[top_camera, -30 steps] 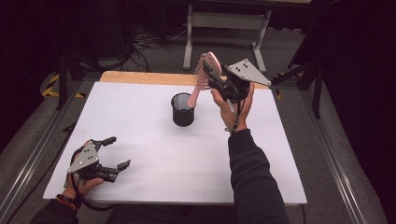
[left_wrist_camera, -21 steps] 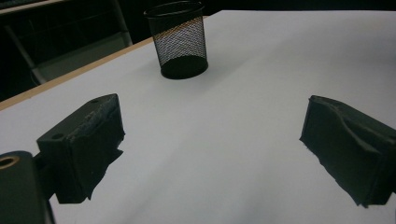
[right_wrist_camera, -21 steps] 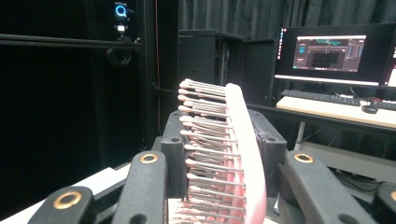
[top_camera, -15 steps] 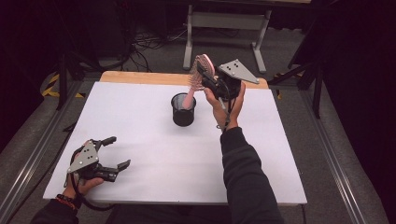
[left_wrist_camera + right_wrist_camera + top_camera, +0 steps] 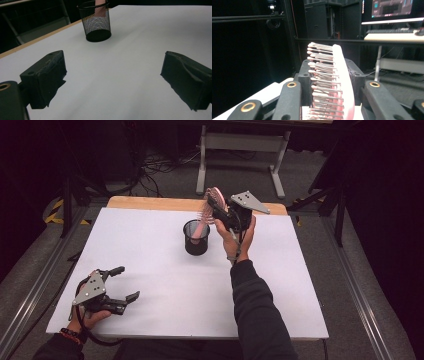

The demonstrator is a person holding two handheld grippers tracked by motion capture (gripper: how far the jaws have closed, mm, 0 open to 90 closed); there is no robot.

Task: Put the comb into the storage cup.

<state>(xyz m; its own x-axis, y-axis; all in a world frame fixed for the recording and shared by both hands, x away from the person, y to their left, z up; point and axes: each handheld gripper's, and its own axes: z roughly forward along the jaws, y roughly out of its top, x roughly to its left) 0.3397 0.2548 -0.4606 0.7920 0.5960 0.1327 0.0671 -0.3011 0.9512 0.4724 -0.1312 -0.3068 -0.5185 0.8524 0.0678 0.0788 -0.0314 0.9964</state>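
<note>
The right gripper (image 5: 218, 209), clenched on the pink hairbrush (image 5: 214, 199), should lower its handle straight into the mesh cup (image 5: 196, 238) below its fingers; the left gripper (image 5: 123, 284) rests released

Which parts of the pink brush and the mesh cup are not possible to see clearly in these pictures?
- Pink hairbrush handle end: high view, hidden inside the black mesh cup; whether it touches the bottom is unclear.
- Hairbrush in the right gripper view: lower part cut off by the bottom edge and flanked by the right gripper.
- Cup rim and brush: left gripper view, cut off by the top edge.
</note>
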